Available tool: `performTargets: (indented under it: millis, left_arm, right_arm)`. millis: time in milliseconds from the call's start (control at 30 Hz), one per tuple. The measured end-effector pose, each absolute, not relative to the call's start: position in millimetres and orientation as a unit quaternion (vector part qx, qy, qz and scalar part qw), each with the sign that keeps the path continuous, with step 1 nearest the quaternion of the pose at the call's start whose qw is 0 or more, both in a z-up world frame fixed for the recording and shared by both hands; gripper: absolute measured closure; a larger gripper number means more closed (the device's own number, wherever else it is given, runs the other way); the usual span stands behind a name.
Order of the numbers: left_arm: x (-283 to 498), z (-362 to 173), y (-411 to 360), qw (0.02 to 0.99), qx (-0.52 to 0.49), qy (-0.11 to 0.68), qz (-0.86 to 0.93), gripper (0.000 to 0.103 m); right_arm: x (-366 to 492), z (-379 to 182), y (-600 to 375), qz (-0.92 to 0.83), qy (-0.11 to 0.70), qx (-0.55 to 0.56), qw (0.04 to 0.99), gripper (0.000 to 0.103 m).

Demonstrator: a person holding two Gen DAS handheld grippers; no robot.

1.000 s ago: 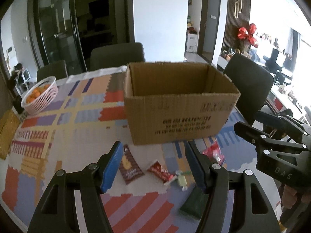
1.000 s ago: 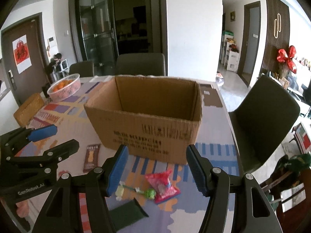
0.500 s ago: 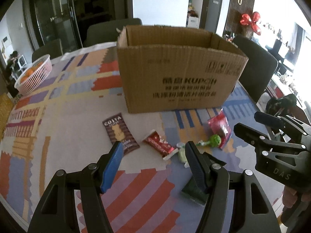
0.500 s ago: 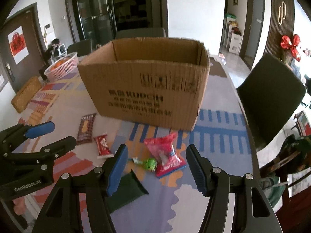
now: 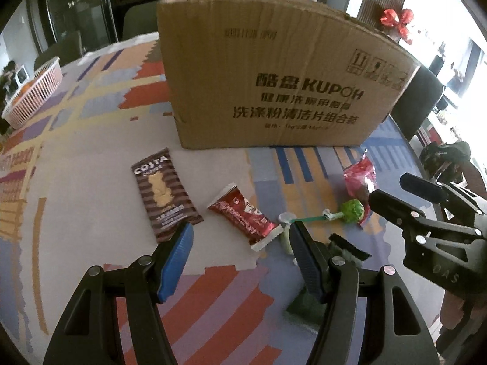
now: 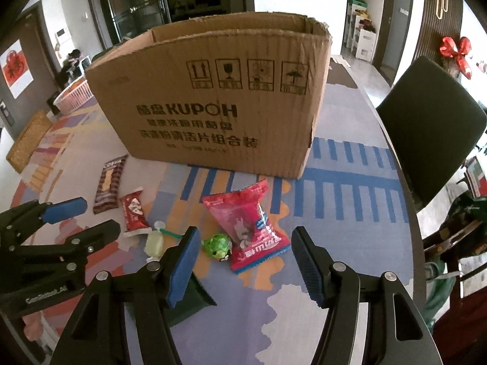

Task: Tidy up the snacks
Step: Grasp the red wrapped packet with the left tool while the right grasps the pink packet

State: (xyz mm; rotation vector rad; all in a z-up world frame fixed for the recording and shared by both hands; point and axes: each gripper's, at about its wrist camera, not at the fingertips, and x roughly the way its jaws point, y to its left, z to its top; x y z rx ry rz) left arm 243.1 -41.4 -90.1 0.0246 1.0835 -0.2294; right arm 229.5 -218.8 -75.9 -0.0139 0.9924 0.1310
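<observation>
The snacks lie loose in a short row on the bench just in front of the cardboard box [image 6: 213, 97], between it and the near edge: a brown Costa packet [image 5: 164, 193] toward the left edge, then a small red wrapper [image 5: 246, 217], a pale green sweet [image 6: 153, 241], a green lollipop [image 6: 217, 245] and a pink-red bag [image 6: 246, 228] toward the right edge, with a dark green packet [image 6: 194, 301] nearest the near edge, partly hidden by the fingers. The box stands open-topped farther in, presumably as the place the snacks are to go, so they sit within easy reach of it. The left hand-held gripper [image 5: 240, 257] hovers low with its jaws spread wide, the red wrapper lying just ahead of the gap, holding nothing. The right hand-held gripper [image 6: 245, 260] is likewise released and empty, its jaws straddling the near end of the pink-red bag and the lollipop, which looks like a line-up for a first pick. A pink basket [image 5: 33, 94] sits well apart near the far left edge.
</observation>
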Motion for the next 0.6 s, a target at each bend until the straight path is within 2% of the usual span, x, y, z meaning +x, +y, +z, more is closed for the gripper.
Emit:
performTargets:
  millis: [300, 400, 600]
  left_arm:
    - [268, -106, -43, 0.837, -0.014, 0.537, -0.103, 0.04]
    - [276, -114, -44, 0.83, -0.021, 0.548, -0.1, 0.046]
    - [285, -123, -46, 0.826, -0.017, 0.555, -0.094, 0.052]
  right_arm:
    - [248, -86, -217, 0.066, 0.486, -0.004, 0.871, 0.04]
    - [256, -90, -214, 0.068, 0.492, -0.007, 0.868, 0.04]
    - [265, -100, -211, 0.068, 0.499, -0.013, 0.864, 0.04]
